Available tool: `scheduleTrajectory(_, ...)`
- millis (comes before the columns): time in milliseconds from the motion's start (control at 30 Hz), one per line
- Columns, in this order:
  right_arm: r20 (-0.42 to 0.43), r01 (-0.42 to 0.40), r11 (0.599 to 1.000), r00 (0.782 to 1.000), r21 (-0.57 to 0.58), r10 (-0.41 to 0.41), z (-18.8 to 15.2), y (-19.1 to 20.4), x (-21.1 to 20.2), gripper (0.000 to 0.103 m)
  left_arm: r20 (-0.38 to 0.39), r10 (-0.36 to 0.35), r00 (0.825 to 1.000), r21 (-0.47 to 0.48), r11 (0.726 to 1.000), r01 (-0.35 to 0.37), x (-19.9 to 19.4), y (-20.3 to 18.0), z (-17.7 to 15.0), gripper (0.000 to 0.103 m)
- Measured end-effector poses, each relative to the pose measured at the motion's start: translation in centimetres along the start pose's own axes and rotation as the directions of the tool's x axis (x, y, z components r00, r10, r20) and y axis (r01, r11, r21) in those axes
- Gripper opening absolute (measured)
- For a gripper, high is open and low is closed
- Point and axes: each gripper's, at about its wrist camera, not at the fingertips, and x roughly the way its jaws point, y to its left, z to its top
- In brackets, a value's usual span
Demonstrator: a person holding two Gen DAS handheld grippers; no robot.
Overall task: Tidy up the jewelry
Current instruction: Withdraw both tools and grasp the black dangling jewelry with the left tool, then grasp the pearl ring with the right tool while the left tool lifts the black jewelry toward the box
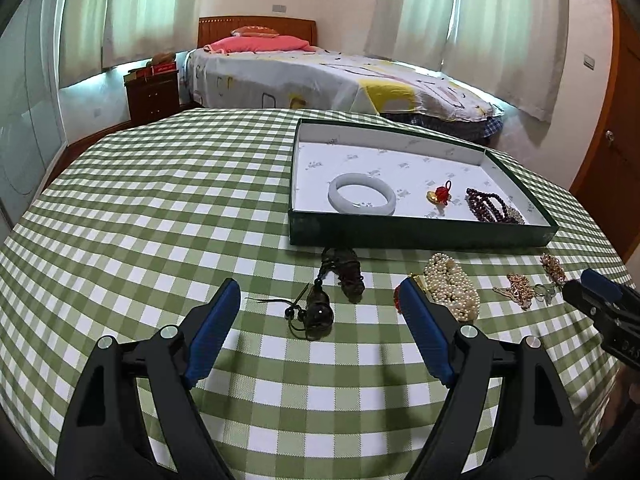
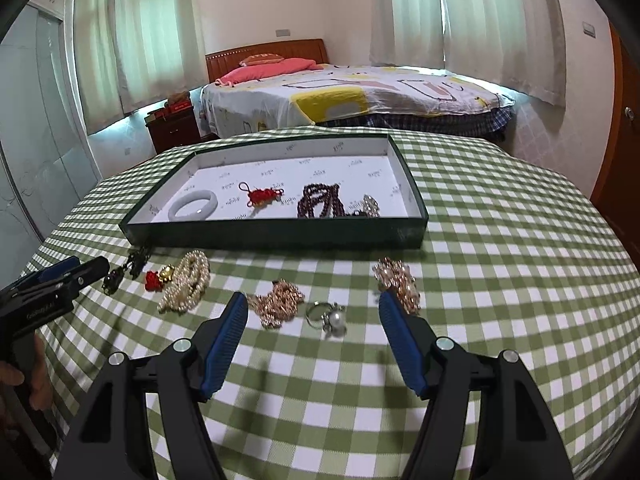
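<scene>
A dark green tray (image 1: 420, 236) (image 2: 276, 236) with a white lining stands on the checked table and holds a white bangle (image 1: 362, 193) (image 2: 193, 205), a red knot charm (image 1: 442, 193) (image 2: 260, 195) and a dark red bead string (image 1: 488, 205) (image 2: 320, 200). In front of it lie a dark bead pendant (image 1: 316, 312) (image 2: 114, 278), a pearl necklace (image 1: 452, 284) (image 2: 186, 282), gold chains (image 1: 516, 288) (image 2: 280, 302) (image 2: 400, 280) and a pearl ring (image 2: 330, 318). My left gripper (image 1: 320, 292) is open over the pendant. My right gripper (image 2: 312, 306) is open around the ring.
The table wears a green and white checked cloth (image 1: 160, 220). A bed (image 1: 320, 76) and a dark nightstand (image 1: 152, 92) stand behind the table. A wooden door (image 1: 616, 140) is at the right.
</scene>
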Motion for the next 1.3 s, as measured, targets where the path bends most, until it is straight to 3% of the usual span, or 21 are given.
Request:
scheduleTrajectory(100, -0.008, -0.001, 1.000, 1.000, 0.005, 0.001, -0.3, -0.1, 0.3, 0.066, -0.018, -0.005, 1.000, -0.001, 1.000, 0.005, 0.6, 0.1, 0.1, 0.077)
scheduleTrajectory(233, -0.005, -0.002, 1.000, 1.000, 0.004, 0.002, -0.3, -0.1, 0.3, 0.066, -0.047, -0.009, 0.999, 0.000, 1.000, 0.009, 1.1, 0.0, 0.0, 0.057)
scheduleTrajectory(333, -0.006, -0.002, 1.000, 1.000, 0.007, 0.002, -0.4, -0.1, 0.3, 0.066, -0.031, -0.025, 0.999, -0.016, 1.000, 0.025, 0.8, 0.1, 0.1, 0.054)
scheduleTrajectory(467, -0.006, -0.005, 1.000, 1.000, 0.014, 0.005, -0.4, -0.2, 0.3, 0.066, -0.044, -0.034, 0.998, 0.001, 0.999, 0.034, 1.2, -0.2, 0.1, 0.043)
scheduleTrajectory(733, -0.009, -0.006, 1.000, 1.000, 0.024, 0.006, -0.4, -0.4, 0.5, 0.066, -0.112, -0.034, 0.993, 0.003, 0.999, 0.035, 2.8, -0.5, 0.1, 0.039)
scheduleTrajectory(867, -0.012, -0.005, 1.000, 1.000, 0.028, 0.005, -0.5, -0.6, 0.6, 0.066, -0.119, -0.037, 0.992, 0.030, 0.999, 0.041, 3.1, -0.7, -0.3, 0.020)
scheduleTrajectory(1300, -0.051, -0.011, 1.000, 0.999, 0.022, 0.012, -0.3, -0.6, 1.7, 0.064, -0.081, -0.037, 0.996, 0.019, 0.999, 0.039, 2.1, -0.1, -0.2, 0.019)
